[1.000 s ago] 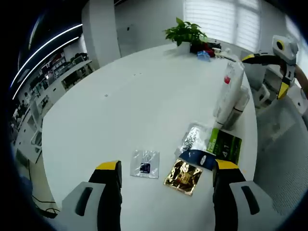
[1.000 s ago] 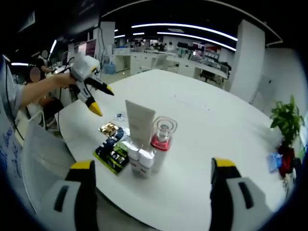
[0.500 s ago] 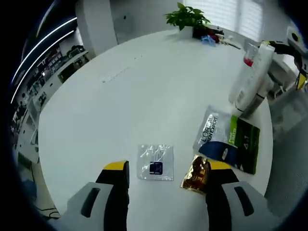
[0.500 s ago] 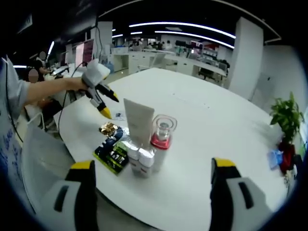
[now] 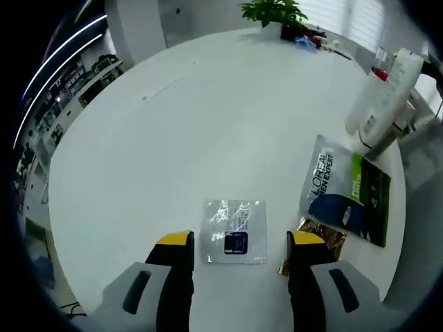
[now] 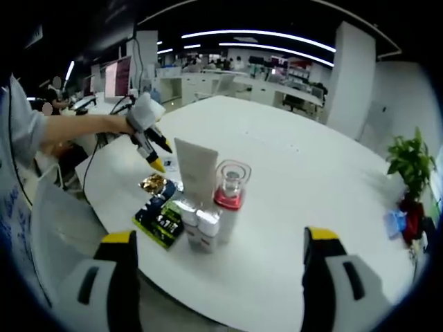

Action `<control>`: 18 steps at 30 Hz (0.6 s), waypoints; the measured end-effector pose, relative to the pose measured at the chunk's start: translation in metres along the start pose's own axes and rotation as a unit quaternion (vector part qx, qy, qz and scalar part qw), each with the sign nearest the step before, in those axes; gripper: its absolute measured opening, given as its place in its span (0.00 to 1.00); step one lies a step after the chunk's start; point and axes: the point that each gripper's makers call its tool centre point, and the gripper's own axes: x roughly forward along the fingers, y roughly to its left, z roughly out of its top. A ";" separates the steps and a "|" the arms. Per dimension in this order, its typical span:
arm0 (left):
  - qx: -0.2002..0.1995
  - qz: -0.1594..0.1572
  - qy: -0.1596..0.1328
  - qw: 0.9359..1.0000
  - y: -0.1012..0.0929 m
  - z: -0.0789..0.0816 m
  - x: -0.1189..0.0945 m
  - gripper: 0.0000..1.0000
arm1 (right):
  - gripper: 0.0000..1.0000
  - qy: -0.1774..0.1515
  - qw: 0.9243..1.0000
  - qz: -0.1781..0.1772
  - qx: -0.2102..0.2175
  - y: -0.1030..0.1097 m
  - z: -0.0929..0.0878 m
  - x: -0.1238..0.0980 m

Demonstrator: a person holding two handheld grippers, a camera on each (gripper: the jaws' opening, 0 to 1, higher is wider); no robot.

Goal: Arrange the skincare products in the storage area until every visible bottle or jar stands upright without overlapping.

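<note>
Left gripper point(image 5: 235, 242), jaws spread, straddles a flat clear sachet point(image 5: 234, 231); the thin film may slide rather than lift. Right gripper point(image 6: 218, 238) hangs spread near the upright bottles point(image 6: 208, 200).

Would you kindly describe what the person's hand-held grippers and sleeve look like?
Each hand-held gripper has two grey jaws with yellow tips and a dark slot in each jaw. In the right gripper view, the left hand-held gripper has a pale grey body and black, yellow-tipped jaws, and the person's sleeve is light grey-blue.

Open office: round white table point(image 5: 173, 131), ceiling light strips point(image 6: 256, 47), potted plant point(image 6: 408, 162).
</note>
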 end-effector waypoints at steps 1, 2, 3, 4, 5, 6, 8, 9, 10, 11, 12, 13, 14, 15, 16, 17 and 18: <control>0.001 0.001 0.004 1.000 0.000 -0.001 0.001 0.51 | 1.00 0.000 1.000 0.000 0.000 0.000 0.000 0.000; 0.002 0.002 0.005 1.000 0.001 -0.001 0.001 0.50 | 1.00 0.000 1.000 -0.001 0.001 -0.001 0.000 0.000; 0.003 0.002 0.005 1.000 0.001 -0.001 0.001 0.50 | 1.00 -0.001 1.000 -0.002 0.001 -0.001 0.000 -0.001; 0.002 0.003 0.005 1.000 0.001 -0.001 0.002 0.49 | 1.00 -0.001 1.000 -0.003 0.002 -0.001 0.000 -0.001; 0.000 0.004 0.005 1.000 0.002 0.000 0.002 0.49 | 1.00 -0.001 1.000 -0.003 0.002 -0.002 0.000 -0.001; 0.001 0.005 0.006 1.000 0.003 -0.001 0.002 0.49 | 1.00 -0.001 1.000 -0.004 0.003 -0.002 0.000 -0.002; 0.002 0.003 0.011 1.000 0.002 -0.002 0.003 0.48 | 1.00 -0.001 1.000 -0.005 0.004 -0.003 -0.001 -0.002; 0.002 0.003 0.012 1.000 0.002 -0.003 0.004 0.47 | 1.00 -0.001 1.000 -0.005 0.004 -0.003 -0.001 -0.002; 0.002 0.004 0.015 1.000 0.003 -0.003 0.005 0.47 | 1.00 -0.001 1.000 -0.005 0.005 -0.003 -0.001 -0.002; 0.002 0.005 0.016 1.000 0.003 -0.004 0.005 0.47 | 1.00 -0.001 1.000 -0.005 0.005 -0.003 -0.001 -0.002; 0.001 0.006 0.017 1.000 0.003 -0.004 0.006 0.47 | 1.00 -0.002 1.000 -0.006 0.005 -0.003 -0.001 -0.002; 0.000 0.004 0.015 1.000 0.002 -0.003 0.006 0.46 | 1.00 -0.002 1.000 -0.006 0.005 -0.003 -0.001 -0.002; 0.000 0.006 0.015 1.000 0.003 -0.003 0.006 0.46 | 1.00 -0.002 1.000 -0.006 0.005 -0.004 -0.001 -0.003; 0.001 0.005 0.015 1.000 0.002 -0.003 0.006 0.46 | 1.00 -0.002 1.000 -0.006 0.005 -0.004 -0.001 -0.003; -0.001 0.005 0.015 1.000 0.002 -0.003 0.006 0.46 | 1.00 -0.002 1.000 -0.007 0.005 -0.004 -0.001 -0.003; -0.006 0.002 0.015 1.000 0.001 -0.003 0.006 0.45 | 1.00 -0.002 1.000 -0.007 0.005 -0.004 -0.001 -0.003; -0.011 -0.003 0.014 1.000 0.000 -0.003 0.007 0.44 | 1.00 -0.002 1.000 -0.007 0.006 -0.005 -0.001 -0.003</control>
